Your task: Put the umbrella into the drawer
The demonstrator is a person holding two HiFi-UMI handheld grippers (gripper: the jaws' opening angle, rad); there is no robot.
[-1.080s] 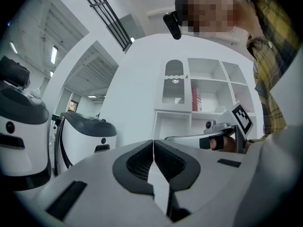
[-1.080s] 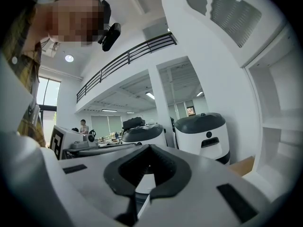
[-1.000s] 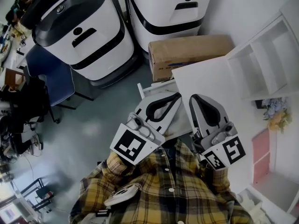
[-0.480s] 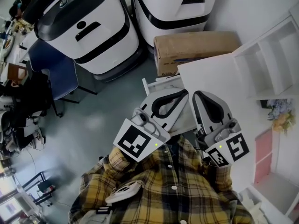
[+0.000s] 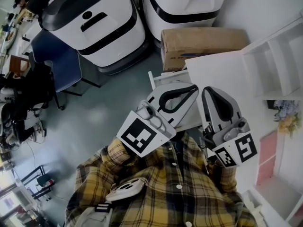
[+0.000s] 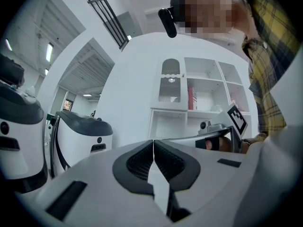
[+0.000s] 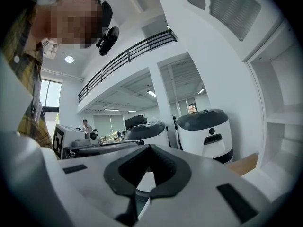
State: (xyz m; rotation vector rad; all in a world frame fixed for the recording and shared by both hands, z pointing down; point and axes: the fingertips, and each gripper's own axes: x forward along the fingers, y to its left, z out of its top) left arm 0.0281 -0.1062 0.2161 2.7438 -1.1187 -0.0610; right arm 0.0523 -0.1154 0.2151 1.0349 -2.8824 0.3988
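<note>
Beside the white cabinet (image 5: 222, 72), left gripper (image 5: 191, 90) and right gripper (image 5: 210, 91) unmoved since a second ago, fingers (image 6: 137, 162) closed, empty; umbrella not in view.

A lab-like workroom: big white machines (image 5: 94, 25), a cardboard box (image 5: 203, 44), white shelving (image 5: 279, 63).

A grey floor (image 5: 102, 119) holds two white-and-black machines (image 5: 94, 30), a cardboard box (image 5: 203, 41) and a blue chair (image 5: 59, 72); white shelving (image 5: 277, 56) stands at the right.
</note>
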